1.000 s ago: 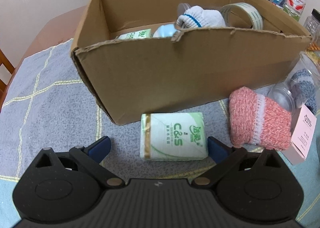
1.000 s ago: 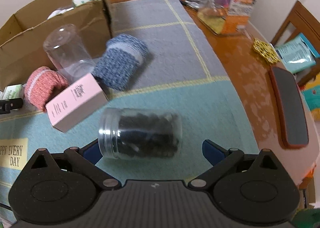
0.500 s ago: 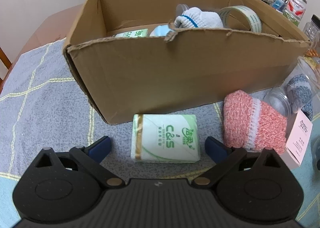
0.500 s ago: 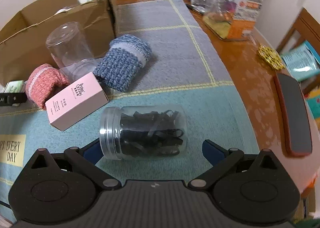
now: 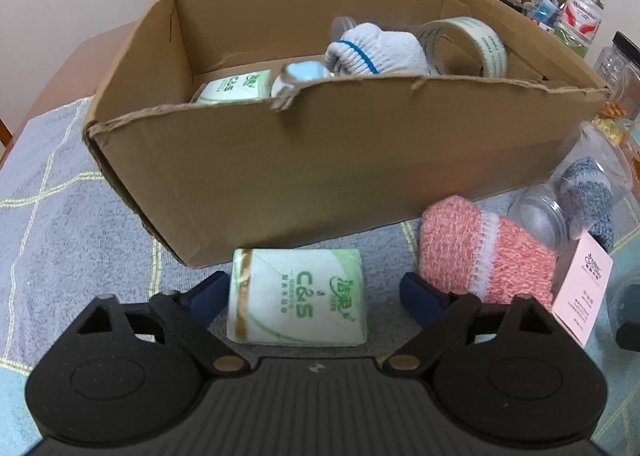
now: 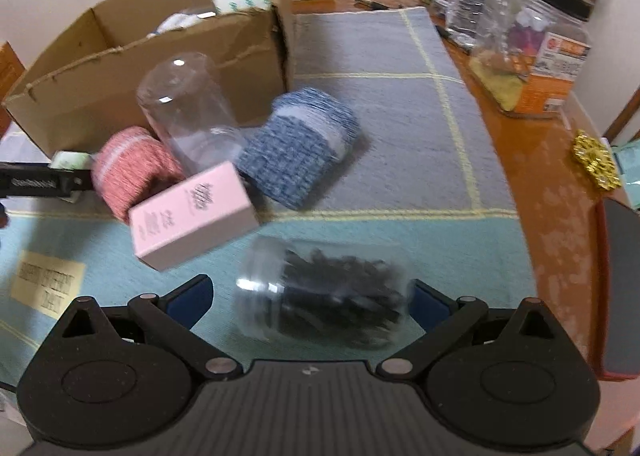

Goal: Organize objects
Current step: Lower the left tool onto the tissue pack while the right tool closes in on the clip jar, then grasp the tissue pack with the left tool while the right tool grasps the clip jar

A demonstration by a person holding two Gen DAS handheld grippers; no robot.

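Observation:
A green-and-white tissue pack lies on the grey mat in front of the cardboard box. My left gripper is open with the pack between its blue pads, close to them. My right gripper is open around a clear jar of black pieces lying on its side. A pink sock roll, a pink carton, an empty clear jar and a blue sock roll lie beside the box.
The box holds another tissue pack, a white glove and a tape roll. Bottles and jars crowd the table's far right. A dark flat object lies at the right edge.
The left gripper has moved forward so the tissue pack sits between its pads. The right gripper has moved forward over the jar of black pieces, which is now between its pads.

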